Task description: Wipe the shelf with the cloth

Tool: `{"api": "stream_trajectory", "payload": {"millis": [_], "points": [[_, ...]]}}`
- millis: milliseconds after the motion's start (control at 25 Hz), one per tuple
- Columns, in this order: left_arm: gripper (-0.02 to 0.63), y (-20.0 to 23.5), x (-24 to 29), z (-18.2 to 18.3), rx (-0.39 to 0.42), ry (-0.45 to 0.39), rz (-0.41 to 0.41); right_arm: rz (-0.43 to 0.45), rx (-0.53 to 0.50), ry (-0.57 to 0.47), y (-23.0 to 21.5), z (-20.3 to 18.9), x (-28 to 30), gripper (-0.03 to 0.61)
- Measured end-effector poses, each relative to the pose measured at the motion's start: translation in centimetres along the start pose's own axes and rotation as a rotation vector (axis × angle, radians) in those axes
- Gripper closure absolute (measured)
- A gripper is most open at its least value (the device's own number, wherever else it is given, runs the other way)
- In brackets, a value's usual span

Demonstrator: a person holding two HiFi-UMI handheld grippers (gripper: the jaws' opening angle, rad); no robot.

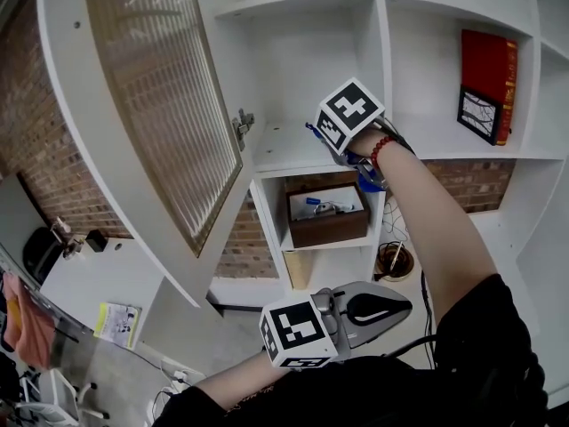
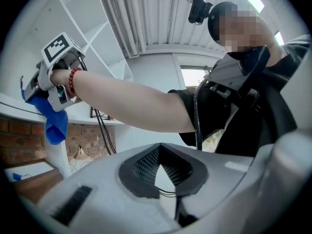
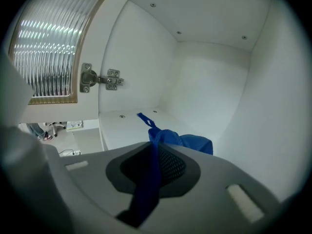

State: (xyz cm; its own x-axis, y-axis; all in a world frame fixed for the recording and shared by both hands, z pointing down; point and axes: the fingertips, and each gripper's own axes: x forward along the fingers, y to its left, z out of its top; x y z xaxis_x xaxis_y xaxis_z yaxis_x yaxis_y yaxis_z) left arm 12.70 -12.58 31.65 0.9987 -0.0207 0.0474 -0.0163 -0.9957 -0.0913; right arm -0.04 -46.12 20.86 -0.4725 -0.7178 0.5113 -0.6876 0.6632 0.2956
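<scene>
My right gripper (image 1: 331, 133) reaches into the middle compartment of the white shelf unit, just above the shelf board (image 1: 283, 146). It is shut on a blue cloth (image 3: 186, 142); a strip of the cloth runs down between the pads (image 3: 170, 165) and the bunched rest lies ahead on the shelf board (image 3: 124, 126). A corner of the cloth (image 1: 371, 179) hangs below the hand over the shelf's front edge. My left gripper (image 1: 396, 308) is held low near the body, jaws together with nothing in them, pointing at the right gripper (image 2: 46, 82) and the cloth (image 2: 53, 122).
The cabinet door (image 1: 160, 96) with ribbed glass stands open at the left, its hinge (image 3: 100, 79) on the compartment's side wall. A brown box (image 1: 329, 221) sits in the compartment below. A red book (image 1: 487, 74) and a framed picture (image 1: 480, 114) stand in the right compartment.
</scene>
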Motion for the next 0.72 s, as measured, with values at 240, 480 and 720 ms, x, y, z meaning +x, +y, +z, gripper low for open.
{"api": "stream_trajectory", "payload": {"millis": [240,480,720], "points": [[0.614,0.3,-1.6,0.0,-0.016,-0.006,0.060,-0.053,0.008,0.019,-0.5,0.0,0.3,0.533],[0.614,1.2,-3.4,-1.0,-0.020,0.000,0.131,0.158,0.071,-0.577,1.2,10.2,-4.6,0.532],[0.614,4.1,-4.0,-1.0,-0.052,0.015,0.127,0.452,0.151,-1.121,1.8,18.3,-11.7,0.532]]}}
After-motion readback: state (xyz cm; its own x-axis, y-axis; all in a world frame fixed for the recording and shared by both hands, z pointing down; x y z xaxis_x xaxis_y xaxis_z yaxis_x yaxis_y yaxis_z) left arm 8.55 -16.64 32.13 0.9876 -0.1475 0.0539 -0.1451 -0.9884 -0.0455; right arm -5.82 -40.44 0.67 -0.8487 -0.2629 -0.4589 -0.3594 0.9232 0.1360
